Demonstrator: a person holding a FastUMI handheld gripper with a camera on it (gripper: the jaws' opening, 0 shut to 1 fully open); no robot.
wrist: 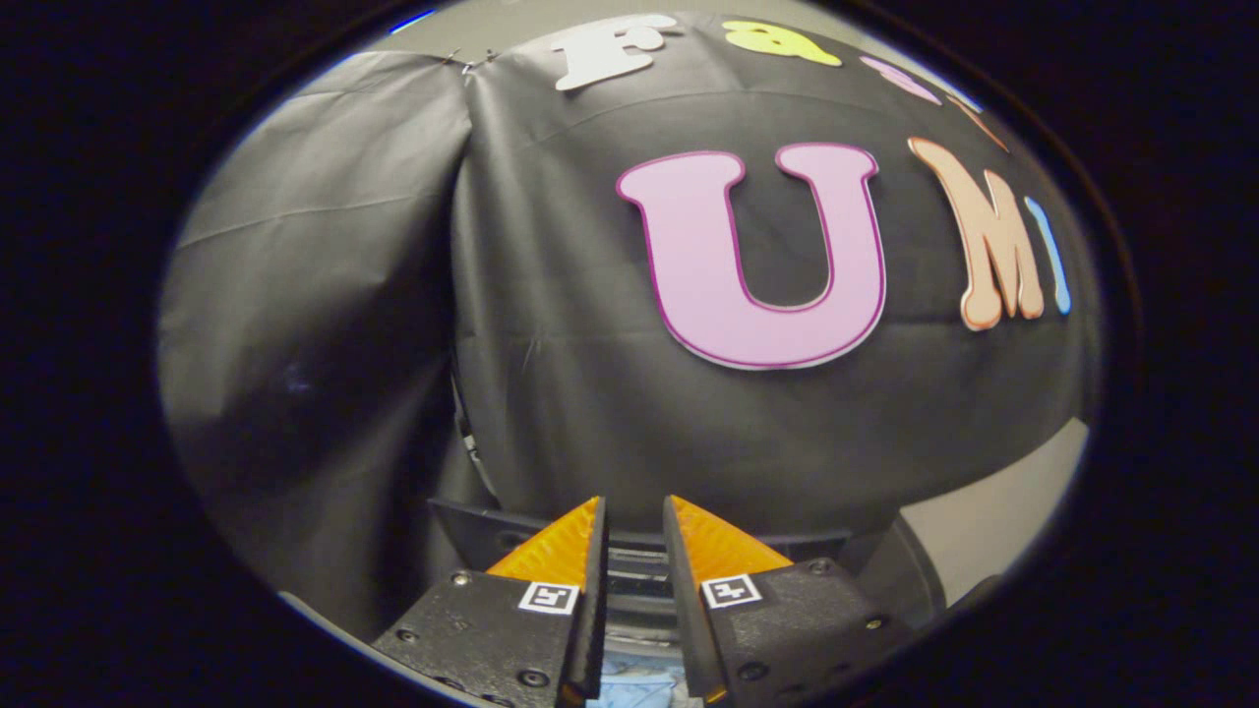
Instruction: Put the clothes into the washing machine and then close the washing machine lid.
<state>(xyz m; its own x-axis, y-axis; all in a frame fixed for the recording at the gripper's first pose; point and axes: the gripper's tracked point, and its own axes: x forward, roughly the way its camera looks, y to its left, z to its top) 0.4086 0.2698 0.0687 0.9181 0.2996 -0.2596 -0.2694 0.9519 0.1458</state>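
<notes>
Pale blue cloth [629, 685] is showing low down in the narrow gap between the two fingers of the gripper [634, 511], though whether both are pressing on it cannot be told. Just ahead of the fingertips, a dark ribbed part of the washing machine [639, 565] is lying across, and beyond it the black cloth wall [551, 344] is hanging in folds.

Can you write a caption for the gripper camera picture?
Gripper raised toward the black cloth wall, fingers nearly closed on nothing, pale cloth below.
</notes>
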